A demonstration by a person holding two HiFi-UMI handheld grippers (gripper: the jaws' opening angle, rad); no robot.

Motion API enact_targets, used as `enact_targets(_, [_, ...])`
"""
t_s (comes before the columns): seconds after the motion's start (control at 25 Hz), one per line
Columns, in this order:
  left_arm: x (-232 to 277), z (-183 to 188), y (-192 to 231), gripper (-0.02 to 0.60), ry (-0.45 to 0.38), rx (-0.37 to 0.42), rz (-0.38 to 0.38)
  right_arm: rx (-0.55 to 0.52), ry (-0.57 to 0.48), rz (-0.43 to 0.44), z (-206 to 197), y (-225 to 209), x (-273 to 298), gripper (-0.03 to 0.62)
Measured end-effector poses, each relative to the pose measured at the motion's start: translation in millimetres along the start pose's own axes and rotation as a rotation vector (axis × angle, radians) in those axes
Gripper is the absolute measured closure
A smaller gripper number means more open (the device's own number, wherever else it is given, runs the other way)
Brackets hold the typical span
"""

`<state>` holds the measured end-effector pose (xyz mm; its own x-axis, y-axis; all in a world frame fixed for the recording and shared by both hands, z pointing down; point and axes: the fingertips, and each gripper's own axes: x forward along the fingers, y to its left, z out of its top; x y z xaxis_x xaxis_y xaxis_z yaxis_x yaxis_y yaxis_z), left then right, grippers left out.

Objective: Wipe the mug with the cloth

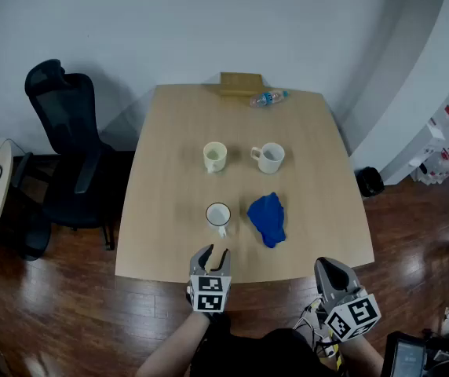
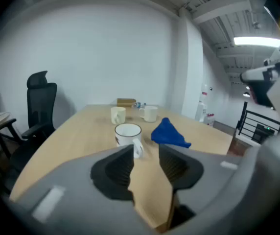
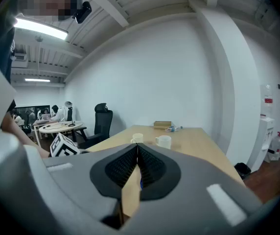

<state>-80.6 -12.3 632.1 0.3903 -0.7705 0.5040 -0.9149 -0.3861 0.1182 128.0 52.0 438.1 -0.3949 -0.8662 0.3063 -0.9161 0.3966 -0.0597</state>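
A white mug with a dark rim (image 1: 218, 214) stands near the table's front edge, its handle toward me; it also shows in the left gripper view (image 2: 128, 133). A crumpled blue cloth (image 1: 268, 219) lies just right of it (image 2: 169, 133). My left gripper (image 1: 212, 258) hovers at the front edge just short of the mug, open and empty (image 2: 146, 164). My right gripper (image 1: 330, 273) is off the table's front right corner, shut with nothing in it (image 3: 137, 165).
Two more mugs stand mid-table, a cream one (image 1: 215, 156) and a white one (image 1: 269, 157). A wooden box (image 1: 241, 83) and a plastic bottle (image 1: 268, 98) lie at the far edge. A black office chair (image 1: 67, 144) stands left of the table (image 1: 162, 171).
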Motion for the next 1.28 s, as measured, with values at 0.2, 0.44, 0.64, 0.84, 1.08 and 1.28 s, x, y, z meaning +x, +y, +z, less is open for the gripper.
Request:
enact_targets(0.2, [57.7,2.3,36.5,0.388,0.027,-0.039,0.137,0.004,0.001,0.03,9.0,0.1,52.0,0.588])
enact_targets(0.44, [79.6,-8.2,50.3,0.377,0.094,-0.069,0.277,0.051,0.048,0.108,-2.9,-21.4,91.0,0.588])
enact_targets(0.64, [65.5,-9.1,78.9,0.423,0.057,-0.017,0.253,0.065,0.045,0.152,-7.9,-49.0,120.3,0.588])
enact_targets(0.84, [72.1,0.3,69.1,0.478,0.038,0.207,0.194,0.085,0.113,0.196,-45.8,-62.0,169.6,0.588])
enact_targets(1.08, [78.2,2.4,71.0,0.495,-0.01,0.137,0.238,0.114,0.198,0.213,-87.0,-65.5,208.7,0.588])
enact_targets(1.28, [80.0,4.4,75.4,0.499,-0.061,0.051,0.235,0.11,0.228,0.225,-98.3,-57.2,210.0,0.588])
